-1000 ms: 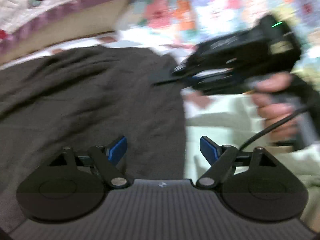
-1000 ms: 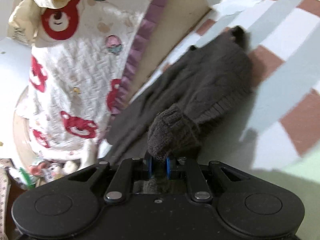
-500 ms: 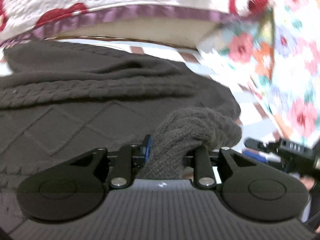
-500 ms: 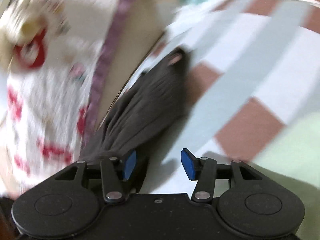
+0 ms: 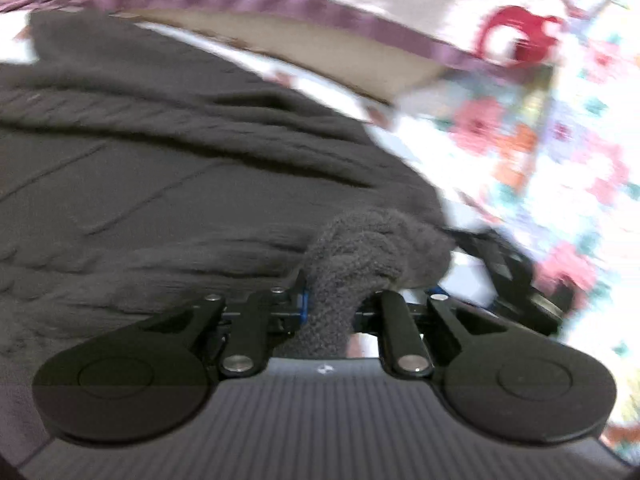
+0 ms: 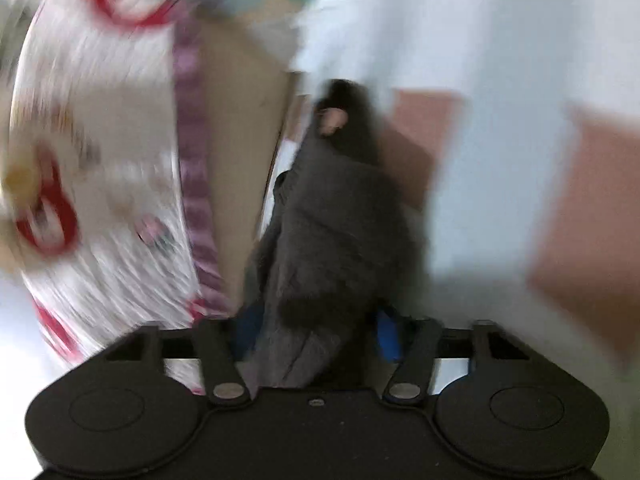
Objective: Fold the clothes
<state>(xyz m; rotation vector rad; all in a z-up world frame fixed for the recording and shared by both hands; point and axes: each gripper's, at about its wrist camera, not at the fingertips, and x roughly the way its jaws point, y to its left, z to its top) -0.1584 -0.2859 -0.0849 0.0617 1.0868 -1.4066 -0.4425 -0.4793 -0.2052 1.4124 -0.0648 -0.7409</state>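
Observation:
A dark grey-brown knit sweater [image 5: 160, 160] lies spread on the bed and fills the left of the left wrist view. My left gripper [image 5: 332, 308] is shut on its rolled cuff [image 5: 360, 248], which bulges up between the fingers. Just right of the cuff, the black body of my right gripper [image 5: 512, 276] is partly visible. In the blurred right wrist view, a bunched fold of the sweater [image 6: 332, 232] runs away from me. My right gripper [image 6: 316, 330] is open, its blue pads wide apart on either side of that fold.
A white quilt with red bear prints and purple trim [image 5: 280, 0] stands behind the sweater. Floral fabric [image 5: 560, 140] lies to the right. The checked sheet [image 6: 500, 160], in brown and pale squares, extends to the right of the fold. A beige board [image 6: 240, 120] borders it on the left.
My left gripper shut on the sweater's cuff and still holds it. My right gripper let go of the cuff, opened, and now has a fold of the sweater between its open fingers.

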